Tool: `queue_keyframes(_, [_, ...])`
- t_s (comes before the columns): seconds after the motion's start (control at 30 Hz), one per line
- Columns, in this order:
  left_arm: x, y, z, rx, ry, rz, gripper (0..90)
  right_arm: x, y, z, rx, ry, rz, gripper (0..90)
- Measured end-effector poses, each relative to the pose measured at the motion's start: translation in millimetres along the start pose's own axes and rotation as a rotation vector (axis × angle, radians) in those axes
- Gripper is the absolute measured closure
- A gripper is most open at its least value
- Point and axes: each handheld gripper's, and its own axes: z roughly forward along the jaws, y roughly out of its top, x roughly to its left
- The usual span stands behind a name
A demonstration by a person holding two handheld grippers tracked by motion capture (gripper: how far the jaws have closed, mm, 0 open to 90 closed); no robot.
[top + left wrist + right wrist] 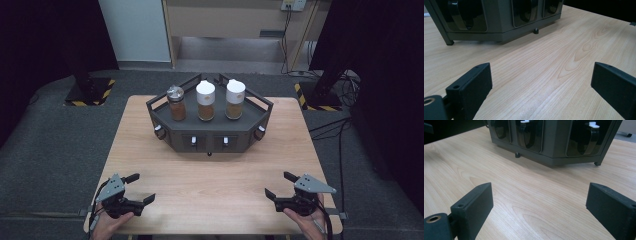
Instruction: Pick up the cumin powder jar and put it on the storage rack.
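High view: left gripper point(134, 188) rests low over the near left part of the table point(210, 185), jaws spread with nothing between them. Ahead of the jaws, well apart, stands a dark rack point(210, 127) holding three spice jars in a row: a steel-capped jar point(176, 103), then a white-capped jar point(205, 100), then a second white-capped jar point(234, 98). Right gripper point(281, 185) sits over the near right part of the table, jaws likewise spread and empty.

Left gripper view: both black jaws stand wide apart over bare wood point(544, 75); the rack point(499, 22) lies beyond and to the left of the gap between them, clear of both pads.

Right gripper view: the jaws are again held wide, gripping nothing; the rack point(554, 147) lies beyond them, slightly right of the gap, with white tabs point(592, 124) showing on its front panels. Neither gripper touches the rack or any jar.
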Motion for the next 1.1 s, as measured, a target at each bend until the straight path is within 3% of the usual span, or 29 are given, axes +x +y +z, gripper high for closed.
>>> queue_keyframes(0.3, [-0.6, 0.4, 0.8, -0.001, -0.004, 0.010, 2.8, -3.9, -4.5, 2.0, -0.003, 0.013, 0.000, 7.6])
queue_keyframes(0.9, [-1.7, -4.4, -4.7, -0.041, 0.039, -0.001, 3.3, -7.6, -10.8, -4.1, -0.020, -0.049, 0.048, 7.8])
queue_keyframes(1.1, [-1.5, -4.2, -4.5, -0.039, 0.040, -0.001, 3.3, -8.6, -11.3, -3.8, -0.019, -0.047, 0.052, 7.8])
